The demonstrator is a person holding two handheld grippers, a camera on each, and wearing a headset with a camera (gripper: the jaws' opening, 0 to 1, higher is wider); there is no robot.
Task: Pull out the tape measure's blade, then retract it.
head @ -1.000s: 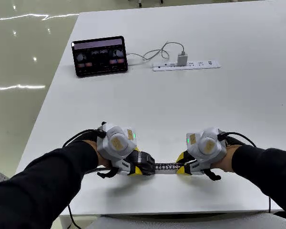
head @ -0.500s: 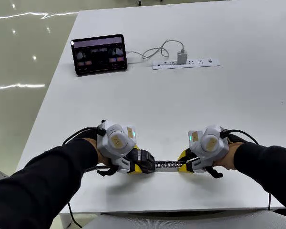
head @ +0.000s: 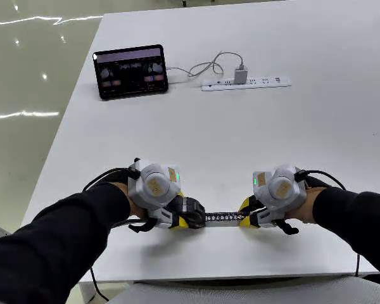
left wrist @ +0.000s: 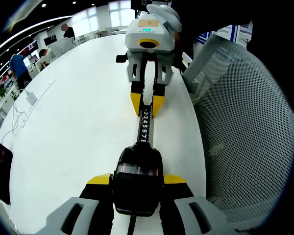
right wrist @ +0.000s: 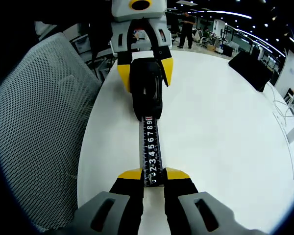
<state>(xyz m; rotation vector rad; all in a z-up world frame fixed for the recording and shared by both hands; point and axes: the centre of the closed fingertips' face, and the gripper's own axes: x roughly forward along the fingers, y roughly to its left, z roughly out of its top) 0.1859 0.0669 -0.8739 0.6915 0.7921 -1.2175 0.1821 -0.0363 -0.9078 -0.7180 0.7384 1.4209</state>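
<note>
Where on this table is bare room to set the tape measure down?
The table is bare across its middle, between the tablet and power strip behind and the tape measure in front, and on the right. Crowded: near edge.

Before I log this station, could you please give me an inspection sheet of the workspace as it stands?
Surface: white table.
Job's things: black tape measure near the front edge; blade drawn out a short way, numbers to 9 showing.
Clutter: tablet, screen lit, far left.
Grippers: left gripper shut on the tape measure; right gripper shut on the blade's tip.
Cables: power strip with charger; white cable runs toward the tablet; black leads trail from the grippers.
Surroundings: glossy floor; mesh chair.
</note>
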